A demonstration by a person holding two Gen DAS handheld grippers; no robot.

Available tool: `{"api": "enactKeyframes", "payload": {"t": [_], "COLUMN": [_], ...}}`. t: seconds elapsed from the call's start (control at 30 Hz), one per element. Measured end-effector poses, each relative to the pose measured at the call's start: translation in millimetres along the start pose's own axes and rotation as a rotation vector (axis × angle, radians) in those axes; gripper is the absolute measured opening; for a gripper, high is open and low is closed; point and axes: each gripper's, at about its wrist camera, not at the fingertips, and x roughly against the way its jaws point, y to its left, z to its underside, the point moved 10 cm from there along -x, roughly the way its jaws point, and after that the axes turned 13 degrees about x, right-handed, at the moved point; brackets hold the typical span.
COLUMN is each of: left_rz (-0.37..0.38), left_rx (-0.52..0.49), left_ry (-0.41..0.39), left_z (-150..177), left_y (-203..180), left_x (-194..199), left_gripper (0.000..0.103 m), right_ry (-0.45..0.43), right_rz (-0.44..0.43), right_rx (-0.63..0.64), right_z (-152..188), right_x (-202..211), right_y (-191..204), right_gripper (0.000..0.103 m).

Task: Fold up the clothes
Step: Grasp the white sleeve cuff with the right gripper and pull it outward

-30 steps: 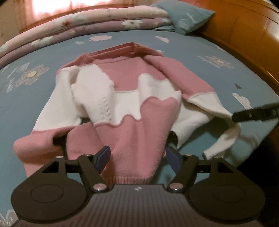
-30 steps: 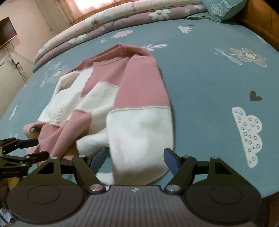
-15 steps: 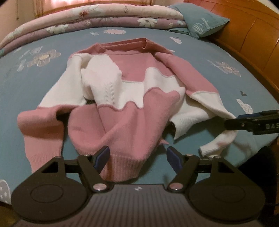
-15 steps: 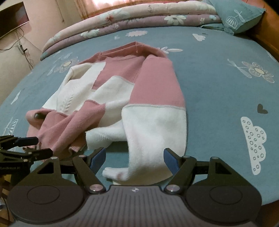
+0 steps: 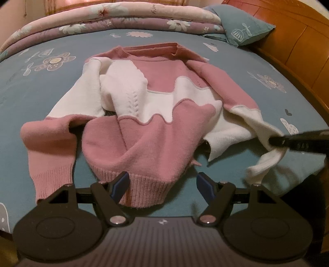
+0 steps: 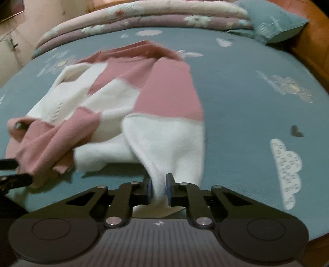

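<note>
**Right tongs pinch the white sleeve end; left tongs spread over the pink hem**

The right tongs [image 6: 158, 188], jaws just closed, clamp the soft white cuff end of the sleeve [image 6: 166, 143], bunching it into a narrow fold. The left tongs [image 5: 162, 184] stand apart above the ribbed pink hem, nothing between the pads. The fuzzy knit sweater [image 5: 156, 115], pink and white in wavy bands, lies rumpled on the teal flowered bed [image 5: 41, 98], hem nearest, collar farthest, its length running away toward the folded quilt [image 5: 123, 18] and pillow [image 5: 244, 28].
</note>
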Motion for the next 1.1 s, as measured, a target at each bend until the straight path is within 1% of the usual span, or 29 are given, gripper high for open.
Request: {"api": "enactKeyframes", "payload": {"t": [0.13,0.2,0.33,0.53,0.67,0.7,0.73,0.77,0.83,0.9,1.0,1.1], "left_rz": [-0.001,0.000,0.001,-0.015,-0.011,-0.011,-0.011,-0.011,-0.012,-0.012,-0.012,-0.022], "left_rx": [0.007,0.008,0.012,0.031,0.037,0.039,0.041,0.042,0.040,0.038,0.040,0.043], "left_ry": [0.004,0.004,0.003,0.002,0.004,0.005,0.006,0.007,0.009,0.011,0.013,0.020], "left_z": [-0.7,-0.7,-0.5,-2.1,-2.4,-2.4,-2.4,-2.3,-2.0,-1.5,-1.1,-0.5], "left_y": [1.1,1.8,5.1,13.4,15.3,15.3,15.1,15.0,14.7,14.5,14.6,15.7], "left_x": [-1.4,-1.0,1.3,1.4,0.7,0.0,-0.7,-1.4,-1.7,-1.4,-1.0,-2.4], "left_gripper": [0.073,0.073,0.073,0.073,0.073,0.073,0.073,0.073,0.073,0.073,0.073,0.073], "right_ry": [-0.045,-0.066,-0.100,-0.155,-0.220,-0.224,-0.208,-0.188,-0.135,-0.055,0.026,0.074], "right_rz": [0.154,0.235,0.362,0.481,0.567,0.594,0.618,0.627,0.618,0.560,0.498,0.453], "right_rx": [0.015,-0.007,-0.043,-0.038,-0.035,-0.021,-0.005,0.007,0.010,-0.012,-0.049,-0.058], "right_z": [-17.9,-27.9,-42.7,-66.6,-84.8,-87.1,-87.4,-86.6,-79.6,-65.5,-41.0,-22.2], "right_x": [9.0,13.8,24.4,41.8,52.6,50.1,43.1,34.4,10.8,-17.9,-49.4,-64.5], "right_y": [-32.6,-55.9,-98.4,-140.4,-167.4,-173.0,-176.9,-179.6,-184.9,-189.6,-192.1,-185.3], "right_gripper": [0.012,0.011,0.011,0.011,0.011,0.011,0.011,0.011,0.011,0.011,0.011,0.012]}}
